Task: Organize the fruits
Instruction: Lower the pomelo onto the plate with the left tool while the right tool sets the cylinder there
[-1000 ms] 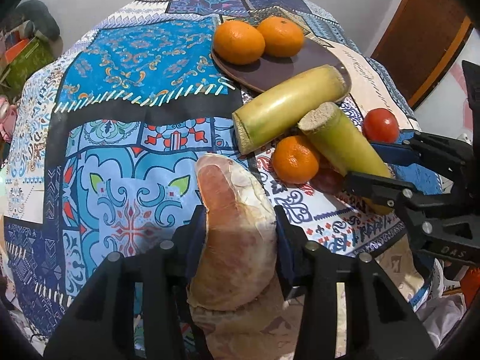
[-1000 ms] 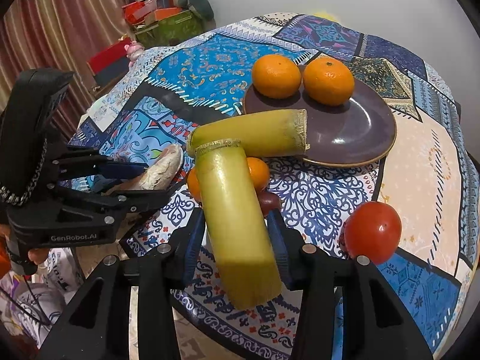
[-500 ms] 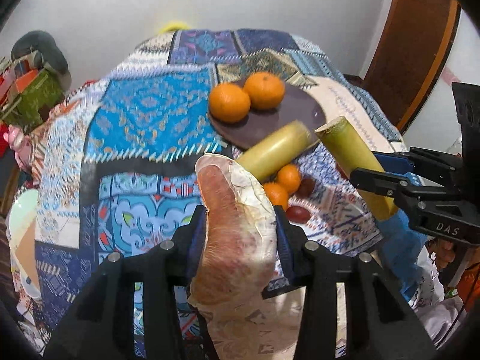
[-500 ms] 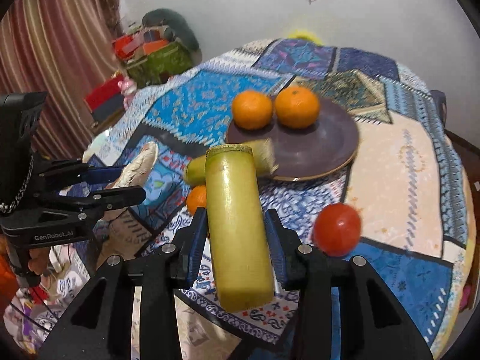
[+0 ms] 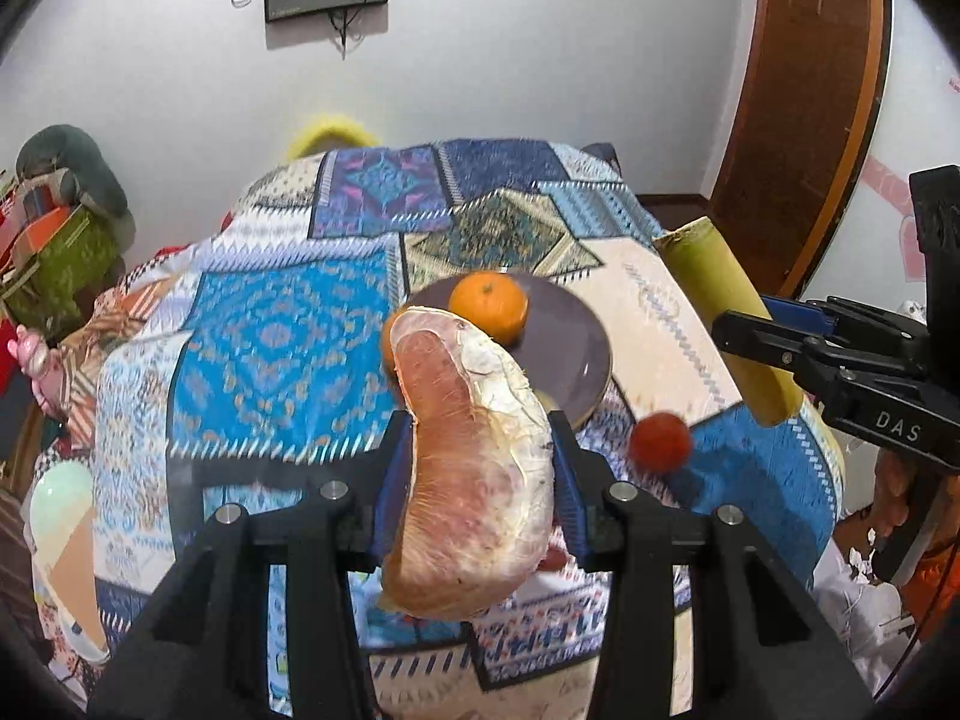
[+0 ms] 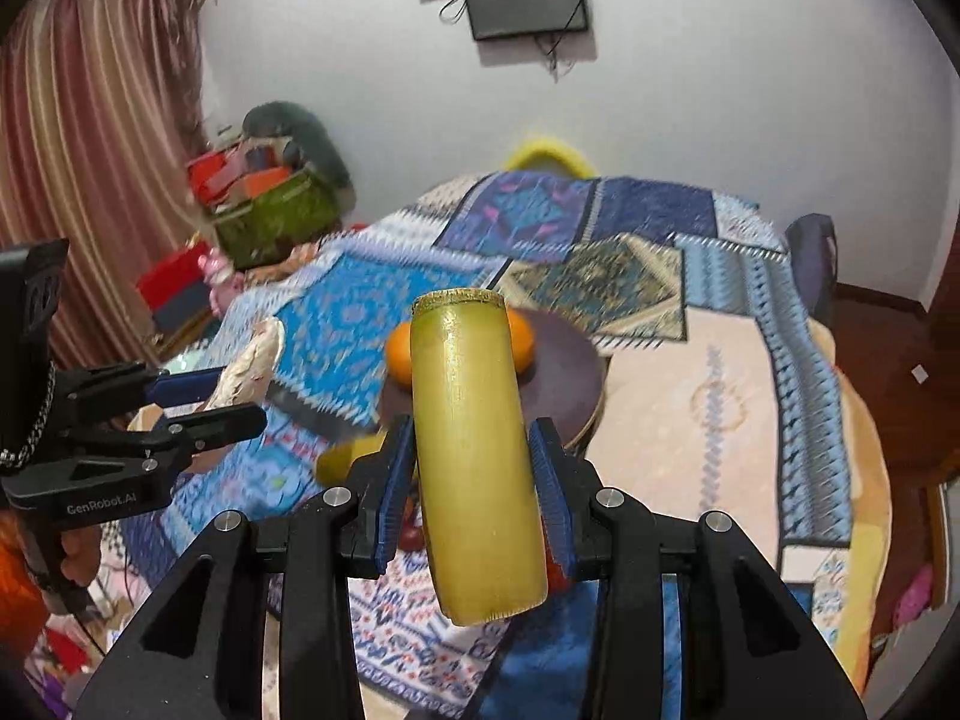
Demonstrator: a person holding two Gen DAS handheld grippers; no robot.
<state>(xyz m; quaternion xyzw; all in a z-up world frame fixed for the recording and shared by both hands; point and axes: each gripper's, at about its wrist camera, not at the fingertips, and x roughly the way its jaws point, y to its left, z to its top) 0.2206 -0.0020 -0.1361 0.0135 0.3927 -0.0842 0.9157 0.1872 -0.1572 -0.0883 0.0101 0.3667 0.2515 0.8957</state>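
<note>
My left gripper (image 5: 478, 450) is shut on a peeled pinkish pomelo segment (image 5: 474, 480), held up above the table's near edge. Off to the right, my right gripper (image 5: 759, 324) is shut on a yellow-green sugarcane piece (image 5: 714, 288). In the right wrist view that sugarcane piece (image 6: 474, 456) stands between the pads of the right gripper (image 6: 474, 474), and the left gripper (image 6: 231, 399) carries the pomelo segment (image 6: 255, 357) at left. Two oranges (image 5: 489, 306) (image 6: 397, 354) sit on a dark plate (image 5: 570, 354). A tomato (image 5: 660, 441) lies on the cloth. A second sugarcane piece (image 6: 339, 462) lies by the plate.
A round table under a blue patchwork cloth (image 5: 282, 348) fills the middle. Small dark red fruits (image 6: 411, 534) lie near its front. A green basket (image 6: 270, 222) and curtain stand left, a wooden door (image 5: 798, 120) right, a wall screen (image 6: 522, 0) behind.
Both grippers have risen with their loads and tipped upward. The table now looks smaller and farther below, and the wall and screen have come into view.
</note>
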